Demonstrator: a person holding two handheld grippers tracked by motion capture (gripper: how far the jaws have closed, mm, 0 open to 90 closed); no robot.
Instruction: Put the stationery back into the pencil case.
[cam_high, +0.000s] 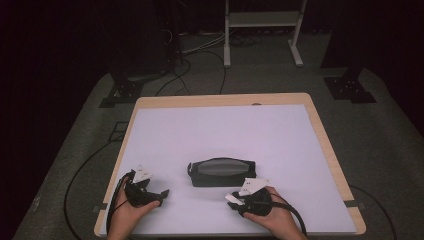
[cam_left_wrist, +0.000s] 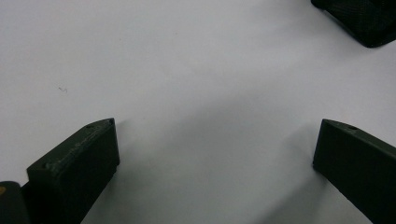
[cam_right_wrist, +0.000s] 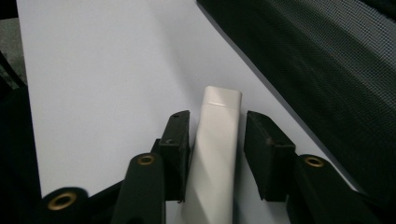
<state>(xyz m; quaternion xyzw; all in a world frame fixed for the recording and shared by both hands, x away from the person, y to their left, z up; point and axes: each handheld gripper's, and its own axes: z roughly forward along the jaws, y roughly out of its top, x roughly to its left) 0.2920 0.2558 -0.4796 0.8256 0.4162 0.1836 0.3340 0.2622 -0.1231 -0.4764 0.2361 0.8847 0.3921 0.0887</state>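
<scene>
Currently the white bar (cam_right_wrist: 215, 154) is flanked by the right gripper (cam_right_wrist: 217, 140) beside the black mesh pouch (cam_high: 222, 172), jaws close around it but clamping can't be confirmed, lift and placement are left, left gripper (cam_left_wrist: 215, 154) is held wide apart over bare table (cam_high: 210, 130)

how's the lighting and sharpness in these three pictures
High view: table brightly lit, room around it dark, image soft. Left gripper view: faint shadow between the jaws of the left gripper, mesh pouch corner blurred. Right gripper view: white block sharp between the right gripper jaws, striped with shadow.
</scene>
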